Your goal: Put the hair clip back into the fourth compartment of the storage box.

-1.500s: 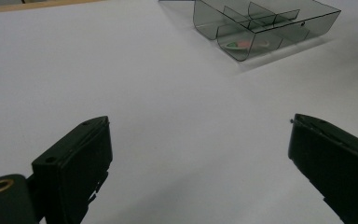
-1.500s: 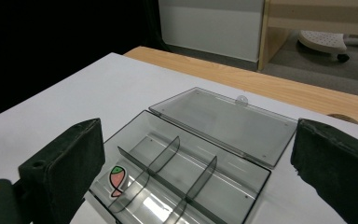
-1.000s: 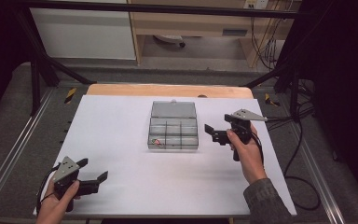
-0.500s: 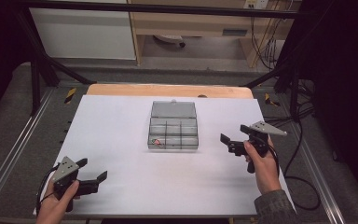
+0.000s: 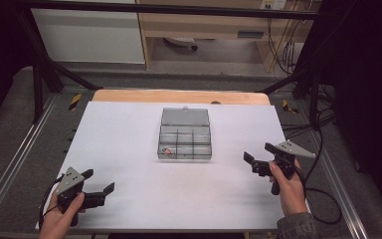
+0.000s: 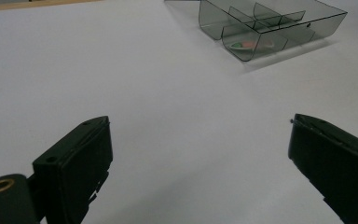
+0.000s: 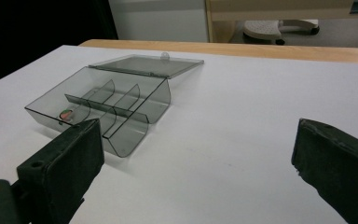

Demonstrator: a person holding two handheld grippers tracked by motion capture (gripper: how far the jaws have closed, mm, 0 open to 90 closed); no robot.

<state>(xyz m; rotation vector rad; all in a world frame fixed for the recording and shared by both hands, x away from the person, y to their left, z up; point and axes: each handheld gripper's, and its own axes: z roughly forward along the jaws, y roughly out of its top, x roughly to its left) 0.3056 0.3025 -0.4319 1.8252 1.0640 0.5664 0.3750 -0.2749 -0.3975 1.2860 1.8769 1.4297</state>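
A clear smoky plastic compartment box point(image 5: 184, 134) sits in the middle of the white table top, its lid point(image 5: 184, 117) folded back flat behind it. A small red and green item point(image 5: 167, 151) lies in the box's front left compartment. My left gripper point(image 5: 99, 180) is held low at the table's front left, open and empty, well away from the box. My right gripper point(image 5: 258, 152) is open and empty to the right of the box, a short gap from it. The left gripper view has the box point(image 6: 270, 28) and the item point(image 6: 247, 45) far ahead. In the right gripper view the box point(image 7: 107, 102) is ahead on the left.
The white table top point(image 5: 129, 149) has a wooden strip point(image 5: 179, 96) along its far edge. Metal rails run along both sides. Cables point(image 5: 318, 194) trail off the right edge, and a cabinet and shelf stand beyond the table.
My right gripper has pulled back from beside the box's right side toward the front right of the table. The left gripper has stayed put.
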